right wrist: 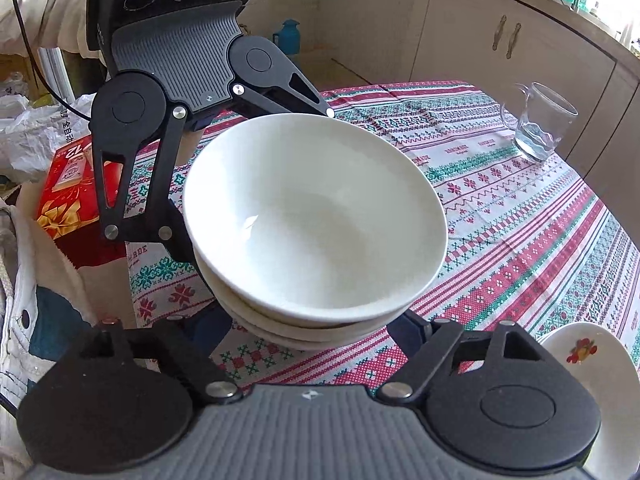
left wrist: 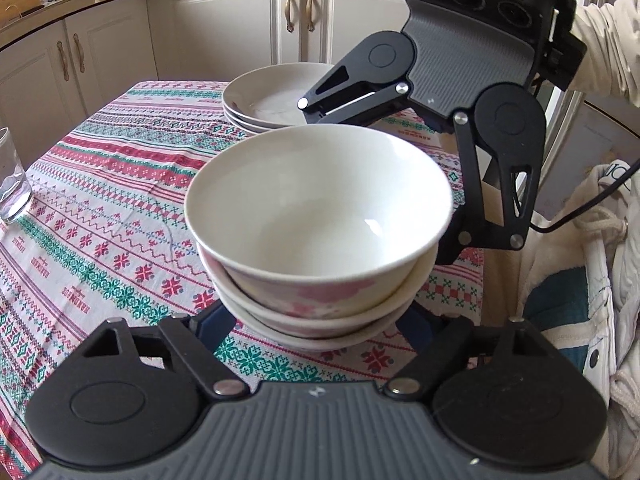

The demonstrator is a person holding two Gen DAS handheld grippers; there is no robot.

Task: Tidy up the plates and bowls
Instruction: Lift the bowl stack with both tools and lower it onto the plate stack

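Observation:
Three white bowls with pink flower prints are nested in a stack (left wrist: pixel 320 216) (right wrist: pixel 316 224) on the patterned tablecloth (left wrist: pixel 100 220). My left gripper (left wrist: pixel 316 326) comes in from the near side of the left wrist view, with one blue-padded finger (left wrist: pixel 216 320) on each side of the lowest bowl. My right gripper (right wrist: pixel 310 332) flanks the stack the same way from the opposite side. Both stand open, close against the bowls. All the fingertips are hidden under the bowls' overhang. A pile of shallow grey-white plates (left wrist: pixel 272 96) lies behind the bowls.
A drinking glass (right wrist: pixel 540 124) (left wrist: pixel 12 176) with a little water stands near the table's edge. A white plate with a fruit motif (right wrist: pixel 592 364) lies beside my right gripper. A red gift box (right wrist: pixel 68 184) and bags sit off the table's side. Kitchen cabinets (left wrist: pixel 224 20) stand beyond.

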